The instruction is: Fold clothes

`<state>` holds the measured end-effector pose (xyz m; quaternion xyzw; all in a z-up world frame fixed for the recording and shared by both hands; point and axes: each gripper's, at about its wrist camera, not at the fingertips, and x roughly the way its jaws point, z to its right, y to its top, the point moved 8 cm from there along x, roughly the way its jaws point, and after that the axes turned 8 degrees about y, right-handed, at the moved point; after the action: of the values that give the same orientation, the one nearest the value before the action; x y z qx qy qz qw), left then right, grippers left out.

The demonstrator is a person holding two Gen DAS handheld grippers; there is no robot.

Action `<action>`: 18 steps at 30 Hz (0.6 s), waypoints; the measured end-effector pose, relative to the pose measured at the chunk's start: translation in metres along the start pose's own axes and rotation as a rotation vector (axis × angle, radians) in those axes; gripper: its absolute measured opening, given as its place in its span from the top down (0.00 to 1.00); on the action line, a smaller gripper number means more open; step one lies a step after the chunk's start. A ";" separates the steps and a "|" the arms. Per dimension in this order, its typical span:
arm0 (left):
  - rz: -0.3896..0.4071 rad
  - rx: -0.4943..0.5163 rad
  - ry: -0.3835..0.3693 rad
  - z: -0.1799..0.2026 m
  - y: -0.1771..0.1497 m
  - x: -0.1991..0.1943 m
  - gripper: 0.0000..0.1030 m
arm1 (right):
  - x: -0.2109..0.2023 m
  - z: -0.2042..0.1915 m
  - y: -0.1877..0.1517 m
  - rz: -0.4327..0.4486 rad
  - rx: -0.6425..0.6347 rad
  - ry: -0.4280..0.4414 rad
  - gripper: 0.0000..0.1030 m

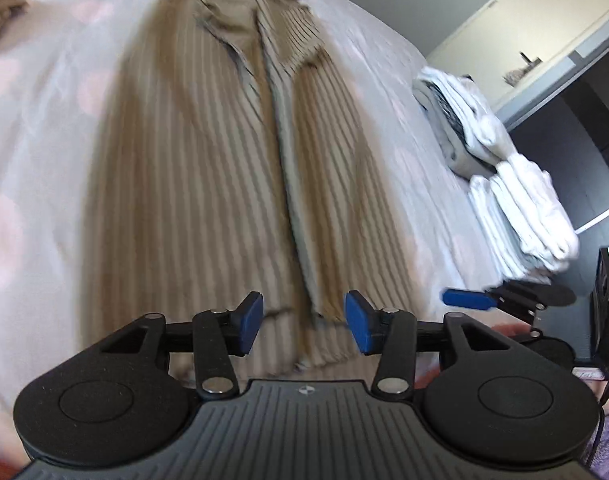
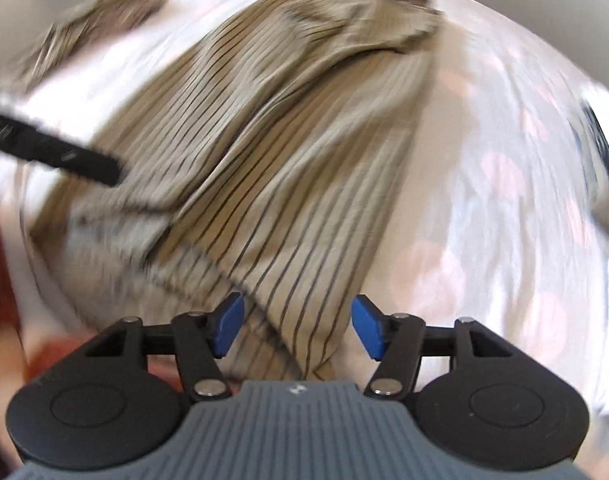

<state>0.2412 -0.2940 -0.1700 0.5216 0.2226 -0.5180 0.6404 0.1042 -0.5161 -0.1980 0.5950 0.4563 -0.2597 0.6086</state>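
A tan shirt with thin dark stripes (image 1: 208,184) lies lengthwise on the bed, its two sides folded in so they meet along the middle. My left gripper (image 1: 304,322) hovers open over the shirt's near hem, and its blue pads touch nothing. At the right edge of the left wrist view, one of the right gripper's blue fingers (image 1: 464,298) pokes in. In the right wrist view the shirt (image 2: 288,168) runs diagonally, with a folded corner showing between the pads. My right gripper (image 2: 296,328) is open above that corner and does not grip it. Both views are blurred.
The bed has a white sheet with pale pink dots (image 1: 36,140). A stack of folded white clothes (image 1: 520,200) sits at the bed's right edge. Another brown garment (image 1: 0,8) lies bunched at the far left. A cream cupboard (image 1: 544,20) stands beyond the bed.
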 end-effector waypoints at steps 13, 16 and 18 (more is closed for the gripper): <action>-0.138 -0.124 0.221 -0.080 0.025 0.014 0.55 | 0.040 0.062 0.027 -0.043 0.603 0.128 0.39; -0.187 -0.142 0.249 -0.092 0.015 0.027 0.56 | 0.053 0.062 0.028 -0.083 0.618 0.156 0.40; -0.225 -0.154 0.253 -0.096 0.009 0.034 0.56 | 0.064 0.070 0.029 -0.101 0.654 0.178 0.40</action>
<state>0.2865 -0.2228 -0.2281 0.5040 0.3971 -0.4980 0.5834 0.1746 -0.5641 -0.2482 0.7556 0.4290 -0.3693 0.3296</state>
